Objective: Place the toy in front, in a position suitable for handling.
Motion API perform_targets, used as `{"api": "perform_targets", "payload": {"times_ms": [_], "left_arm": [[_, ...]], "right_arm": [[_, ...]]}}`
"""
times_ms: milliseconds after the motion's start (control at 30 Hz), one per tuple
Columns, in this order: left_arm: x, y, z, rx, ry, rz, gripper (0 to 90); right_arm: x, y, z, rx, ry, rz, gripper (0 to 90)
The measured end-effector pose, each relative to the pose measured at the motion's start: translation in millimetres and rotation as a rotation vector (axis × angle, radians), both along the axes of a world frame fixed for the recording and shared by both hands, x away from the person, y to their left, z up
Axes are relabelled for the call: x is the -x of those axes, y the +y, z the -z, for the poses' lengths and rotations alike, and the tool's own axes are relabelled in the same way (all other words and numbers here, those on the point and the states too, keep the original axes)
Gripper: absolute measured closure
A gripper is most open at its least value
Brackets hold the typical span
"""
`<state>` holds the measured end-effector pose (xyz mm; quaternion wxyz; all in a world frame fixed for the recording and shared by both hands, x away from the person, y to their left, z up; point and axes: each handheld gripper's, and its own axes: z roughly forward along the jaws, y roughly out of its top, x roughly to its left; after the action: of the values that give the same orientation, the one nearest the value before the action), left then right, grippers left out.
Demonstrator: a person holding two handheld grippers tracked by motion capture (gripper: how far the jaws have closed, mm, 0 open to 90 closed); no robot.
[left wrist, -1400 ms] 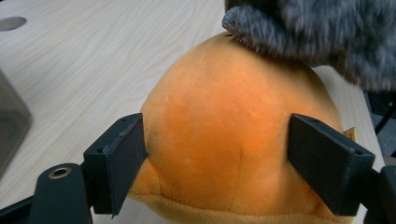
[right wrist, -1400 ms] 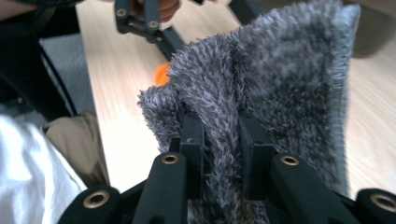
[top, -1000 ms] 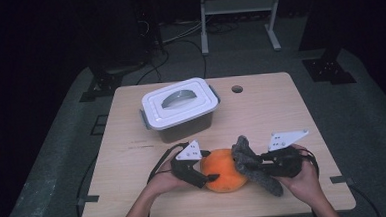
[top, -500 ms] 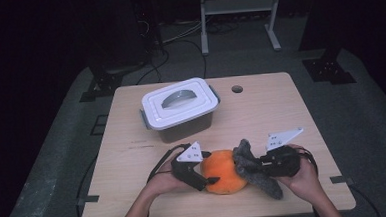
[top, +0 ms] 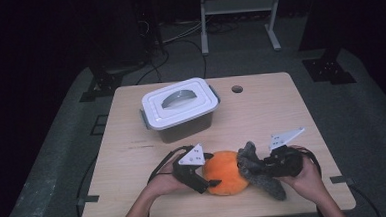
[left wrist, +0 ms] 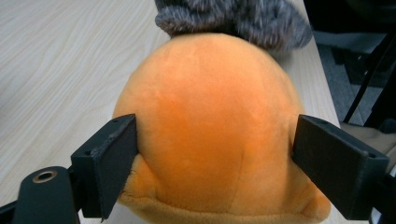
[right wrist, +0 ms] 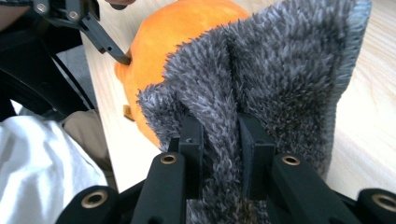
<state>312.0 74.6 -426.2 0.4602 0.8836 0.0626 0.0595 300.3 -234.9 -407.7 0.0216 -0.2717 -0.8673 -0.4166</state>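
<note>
Orange plush ball (top: 226, 173) near the front edge of the table (top: 261, 115), right between the two grippers. Squeezed on both sides by the wide jaws of the left gripper (left wrist: 212, 158). Touching a gray fuzzy cloth (right wrist: 275, 79) on its right side. Cloth pinched tight in the right gripper (right wrist: 220, 140). Lying left to right, ball then cloth. White lidded box (top: 180, 109) farther back, well apart.

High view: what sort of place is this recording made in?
Probably a lab or studio set up for recording, not a home: a lone wooden table on grey floor mats, dark surroundings, loose cables and a metal stand behind.
</note>
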Motion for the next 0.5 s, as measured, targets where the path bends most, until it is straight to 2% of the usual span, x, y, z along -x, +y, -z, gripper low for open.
{"api": "perform_targets", "payload": {"times_ms": [67, 133, 200, 267, 367, 433, 500], "left_arm": [[1.9, -2.0, -0.2, 0.002, -0.009, 0.011, 14.4], [4.3, -4.7, -0.8, -0.008, -0.026, 0.027, 14.4], [6.6, -6.5, -0.9, -0.016, -0.036, 0.032, 14.4], [7.5, -6.6, -0.7, -0.028, -0.044, 0.038, 14.3], [6.5, -5.5, -1.2, -0.025, -0.056, 0.035, 14.1], [4.1, -3.4, -3.7, 0.001, -0.055, 0.009, 13.3], [-0.1, -0.5, -4.9, 0.039, -0.022, -0.027, 13.4]], "right_arm": [[0.3, -2.3, -6.0, -0.037, -0.015, 0.012, 73.2], [-1.4, 1.2, -14.2, -0.064, -0.049, 0.022, 73.2], [-4.9, 7.6, -18.1, -0.053, -0.079, 0.025, 73.1], [-7.9, 13.3, -15.1, -0.038, -0.073, 0.02, 72.3], [-8.2, 15.9, -5.5, -0.025, -0.041, 0.0, 72.3], [-6.2, 12.3, -3.3, -0.022, -0.026, 0.001, 72.6], [-3.8, 7.9, 0.0, -0.016, -0.006, 0.0, 72.6]]}}
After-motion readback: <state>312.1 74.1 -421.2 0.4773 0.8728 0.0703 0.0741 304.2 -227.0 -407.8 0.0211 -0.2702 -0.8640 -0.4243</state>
